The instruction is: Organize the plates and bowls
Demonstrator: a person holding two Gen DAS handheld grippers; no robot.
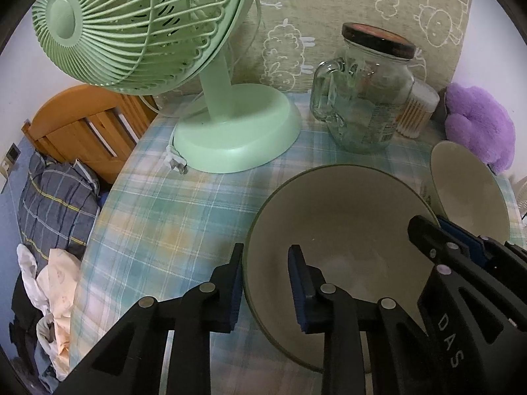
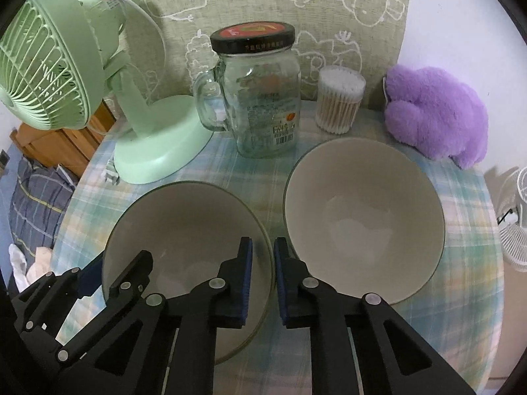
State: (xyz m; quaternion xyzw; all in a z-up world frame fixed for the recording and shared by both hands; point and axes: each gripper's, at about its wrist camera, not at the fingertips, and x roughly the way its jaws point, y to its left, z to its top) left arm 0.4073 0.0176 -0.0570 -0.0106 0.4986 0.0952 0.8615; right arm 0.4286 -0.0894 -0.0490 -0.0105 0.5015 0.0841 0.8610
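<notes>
Evidently both claws are clamped on one dish: the left gripper (image 1: 268,283) pinches the left edge of the near bowl (image 1: 342,230), one pad outside the wall and one inside, while the right gripper (image 2: 263,273) pinches that bowl's opposite edge in the same way, its jaws drawn narrow over the rim. This near bowl sits on the plaid tablecloth (image 1: 171,217), toward the front of the table, and the second bowl (image 2: 362,217) stands just beside it on the right, the two rims very close, perhaps touching. Neither looks lifted yet. To do this step well, I judge that both hands should rise together and keep level, so the bowl does not twist out of the pads; glazed ware is slippery, so the grip wants to be firm and well down the wall. Raise it clear of the neighbour's rim before carrying it across, then lower it centred so it nests, keeping away from the glass jar (image 2: 263,98) and green fan (image 1: 230,131) behind.
</notes>
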